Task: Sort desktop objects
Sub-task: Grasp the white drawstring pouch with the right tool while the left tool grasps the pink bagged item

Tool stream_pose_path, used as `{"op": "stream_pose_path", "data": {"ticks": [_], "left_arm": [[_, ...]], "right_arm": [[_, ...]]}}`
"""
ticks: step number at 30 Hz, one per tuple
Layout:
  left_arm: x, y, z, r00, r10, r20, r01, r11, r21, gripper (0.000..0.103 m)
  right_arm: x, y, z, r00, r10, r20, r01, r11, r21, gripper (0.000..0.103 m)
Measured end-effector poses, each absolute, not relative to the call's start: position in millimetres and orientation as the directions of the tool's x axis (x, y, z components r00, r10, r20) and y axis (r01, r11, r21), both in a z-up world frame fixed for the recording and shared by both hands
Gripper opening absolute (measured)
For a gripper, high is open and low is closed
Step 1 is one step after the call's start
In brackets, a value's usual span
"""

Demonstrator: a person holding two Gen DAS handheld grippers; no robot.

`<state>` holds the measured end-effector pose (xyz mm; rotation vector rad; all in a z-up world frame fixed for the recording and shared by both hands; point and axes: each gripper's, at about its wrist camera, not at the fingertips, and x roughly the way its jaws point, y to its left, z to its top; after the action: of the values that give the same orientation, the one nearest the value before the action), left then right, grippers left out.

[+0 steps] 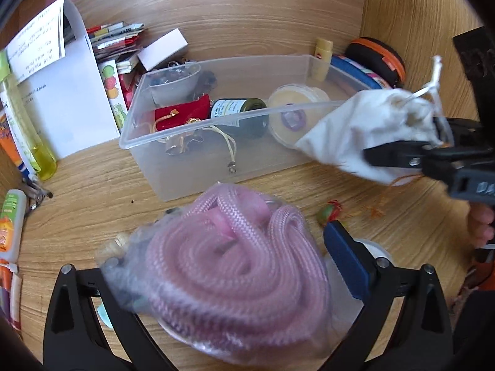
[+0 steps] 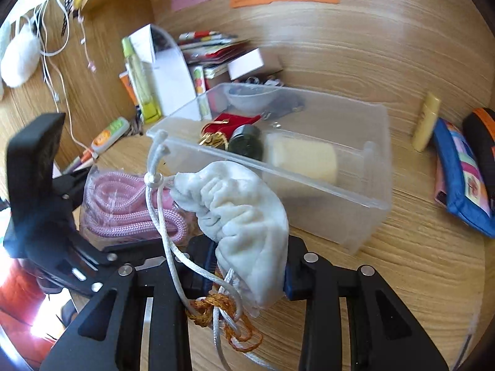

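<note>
Left wrist view, lower left to centre: the left gripper point(image 1: 216, 281) holds a clear plastic bag of coiled pink braided rope point(image 1: 229, 253) between its black fingers; the bag fills the whole gap, so the jaws stand wide yet bear on it. The film is slack and glossy, and it could slide out of the pads if the hand tilts further. Centre of the frame: the translucent rectangular plastic bin point(image 1: 161, 167) stands on the wood-grain desk point(image 1: 92, 210) and already holds a red velvet pouch point(image 1: 182, 116), a dark green glass bottle point(image 1: 239, 114) and a round cream-coloured lidded tub point(image 1: 294, 111). Right of the frame: the right gripper point(image 1: 399, 154), nearly closed, pinches a white soft-cloth drawstring pouch point(image 1: 365, 123) just at the bin's near right corner. Right wrist view, bottom centre: the same pouch point(image 2: 244, 216) is bunched between the pads, while its white cord point(image 2: 167, 213) and an orange braided tassel point(image 2: 222, 318) trail loose across the fingers. The cord may snag on the bin's rim or stay caught on the gripper at release, dragging the pouch out again. Both hands converge on one bin, so collision is likely.
</note>
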<state>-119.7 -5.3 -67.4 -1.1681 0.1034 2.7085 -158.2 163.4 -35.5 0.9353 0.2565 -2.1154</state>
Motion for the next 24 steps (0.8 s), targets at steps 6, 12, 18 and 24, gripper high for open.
{"op": "stream_pose_path", "data": {"ticks": [6, 12, 18, 24], "left_arm": [[-120, -7, -69, -0.687, 0.121, -0.717, -0.191, -0.981, 0.017, 0.078], [-114, -11, -68, -0.7, 0.115, -0.705, -0.174, -0.985, 0.013, 0.069], [-110, -16, -63, -0.706, 0.139, -0.695, -0.174, -0.984, -0.02, 0.066], [-103, -24, -51, -0.724, 0.175, -0.668, -0.172, -0.983, -0.07, 0.065]], "right_arm": [[-157, 177, -30, -0.418, -0.605, -0.678, 0.722, -0.674, 0.156, 0.03], [-158, 181, -29, -0.402, -0.636, -0.659, 0.72, -0.664, 0.202, 0.03], [-157, 186, -25, -0.396, -0.663, -0.636, 0.707, -0.662, 0.249, 0.03], [-154, 192, -15, -0.421, -0.675, -0.606, 0.695, -0.669, 0.262, 0.03]]}}
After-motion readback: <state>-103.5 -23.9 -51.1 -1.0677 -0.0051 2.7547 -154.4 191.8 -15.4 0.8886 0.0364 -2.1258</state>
